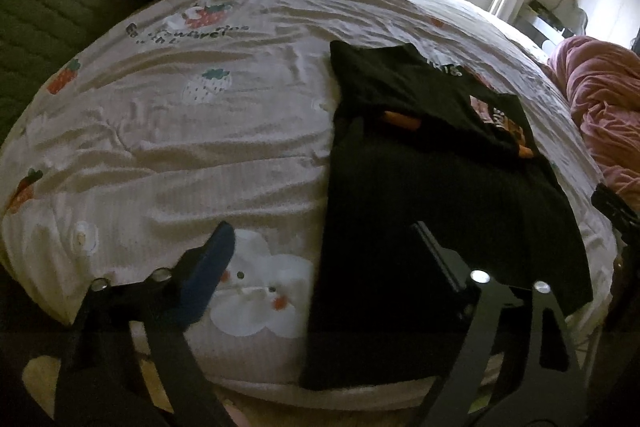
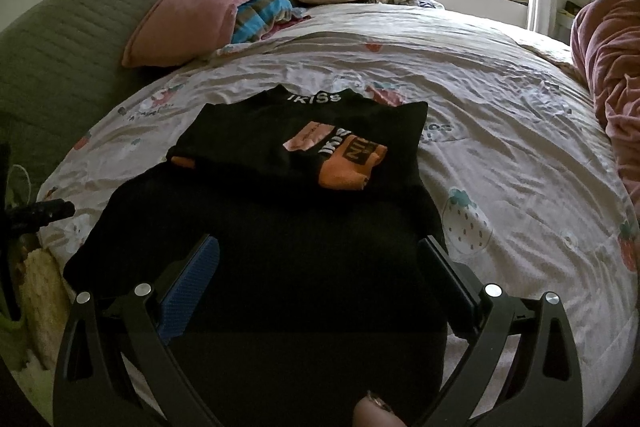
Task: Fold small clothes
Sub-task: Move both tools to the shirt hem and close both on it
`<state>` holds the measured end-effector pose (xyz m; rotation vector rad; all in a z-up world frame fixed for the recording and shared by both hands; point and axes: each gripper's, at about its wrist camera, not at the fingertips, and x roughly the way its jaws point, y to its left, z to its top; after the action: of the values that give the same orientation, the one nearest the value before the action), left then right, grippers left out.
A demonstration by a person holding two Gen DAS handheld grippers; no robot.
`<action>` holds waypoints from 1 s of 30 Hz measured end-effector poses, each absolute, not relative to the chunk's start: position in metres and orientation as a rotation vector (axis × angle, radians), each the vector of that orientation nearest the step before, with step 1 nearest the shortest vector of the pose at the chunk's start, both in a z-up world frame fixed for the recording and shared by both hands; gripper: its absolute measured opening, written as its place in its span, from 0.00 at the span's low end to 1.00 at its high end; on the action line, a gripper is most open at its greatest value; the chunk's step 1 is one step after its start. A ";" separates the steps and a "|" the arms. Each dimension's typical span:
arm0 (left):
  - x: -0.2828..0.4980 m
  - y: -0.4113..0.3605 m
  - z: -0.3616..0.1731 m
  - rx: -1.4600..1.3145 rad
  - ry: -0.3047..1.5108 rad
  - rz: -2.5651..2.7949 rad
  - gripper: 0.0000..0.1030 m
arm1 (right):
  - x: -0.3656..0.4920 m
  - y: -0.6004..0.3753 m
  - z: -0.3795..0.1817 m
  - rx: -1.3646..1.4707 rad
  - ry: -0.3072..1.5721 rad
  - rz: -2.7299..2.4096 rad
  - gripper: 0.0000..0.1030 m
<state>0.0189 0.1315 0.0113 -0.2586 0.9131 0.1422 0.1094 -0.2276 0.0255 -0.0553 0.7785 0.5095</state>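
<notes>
A bed (image 2: 500,131) with a strawberry-print sheet is filling both views, stretching away ahead of both sets of jaws. A green headboard (image 2: 68,39) is curving behind it, with a pink pillow (image 2: 192,15) leaning on it, far ahead and to the left of the right jaws. A pink quilt (image 2: 604,75) is bunching far off to their right.

The black shirt (image 2: 280,227) is lying flat on the sheet, partly folded (orange print patches and white collar lettering are showing), its near hem running under and between the right jaws.

The right gripper (image 2: 320,275) is hovering over that hem, jaws spread wide and holding nothing.

The left gripper (image 1: 324,263) is standing wide open too, its left finger over bare sheet, its right finger over the shirt's left edge.
</notes>
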 end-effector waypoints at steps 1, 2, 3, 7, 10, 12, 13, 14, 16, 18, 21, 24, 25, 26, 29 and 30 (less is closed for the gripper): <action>0.018 0.131 0.011 -0.260 0.914 0.140 0.71 | 0.108 -0.227 0.025 -0.058 0.781 0.509 0.95; 0.017 0.131 0.010 -0.260 0.917 0.137 0.69 | 0.107 -0.228 0.024 -0.060 0.783 0.511 0.95; 0.016 0.130 0.009 -0.260 0.922 0.136 0.65 | 0.107 -0.229 0.023 -0.061 0.785 0.512 0.95; 0.012 0.130 -0.001 -0.282 0.960 0.123 0.47 | 0.104 -0.232 0.020 -0.048 0.801 0.512 0.95; 0.007 0.129 -0.008 -0.281 0.985 0.117 0.39 | 0.102 -0.234 0.018 -0.047 0.808 0.512 0.95; 0.003 0.128 -0.012 -0.285 1.001 0.109 0.37 | 0.101 -0.234 0.017 -0.049 0.815 0.515 0.95; 0.001 0.127 -0.014 -0.286 1.010 0.106 0.37 | 0.100 -0.234 0.016 -0.052 0.817 0.516 0.95; 0.000 0.127 -0.016 -0.284 1.016 0.106 0.37 | 0.100 -0.235 0.016 -0.054 0.819 0.518 0.95; -0.004 0.126 -0.020 -0.284 1.028 0.106 0.36 | 0.098 -0.235 0.015 -0.059 0.823 0.520 0.95; -0.007 0.124 -0.024 -0.284 1.042 0.098 0.34 | 0.095 -0.234 0.013 -0.064 0.829 0.523 0.95; -0.009 0.121 -0.029 -0.286 1.057 0.089 0.27 | 0.093 -0.235 0.010 -0.068 0.841 0.527 0.95; -0.010 0.117 -0.030 -0.280 1.065 0.081 0.24 | 0.089 -0.235 0.007 -0.076 0.858 0.532 0.95; -0.010 0.117 -0.031 -0.278 1.067 0.078 0.24 | 0.087 -0.235 0.005 -0.081 0.864 0.534 0.95; -0.011 0.116 -0.031 -0.276 1.070 0.078 0.24 | 0.086 -0.236 0.004 -0.085 0.867 0.534 0.95; -0.011 0.114 -0.034 -0.279 1.082 0.073 0.24 | 0.082 -0.238 0.001 -0.095 0.883 0.530 0.95; -0.012 0.114 -0.036 -0.282 1.085 0.071 0.24 | 0.081 -0.239 -0.001 -0.097 0.888 0.530 0.95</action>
<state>-0.0117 0.1140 -0.0355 -0.2821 1.0852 0.0715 0.0809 -0.2392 -0.0005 -0.0974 0.8878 0.5295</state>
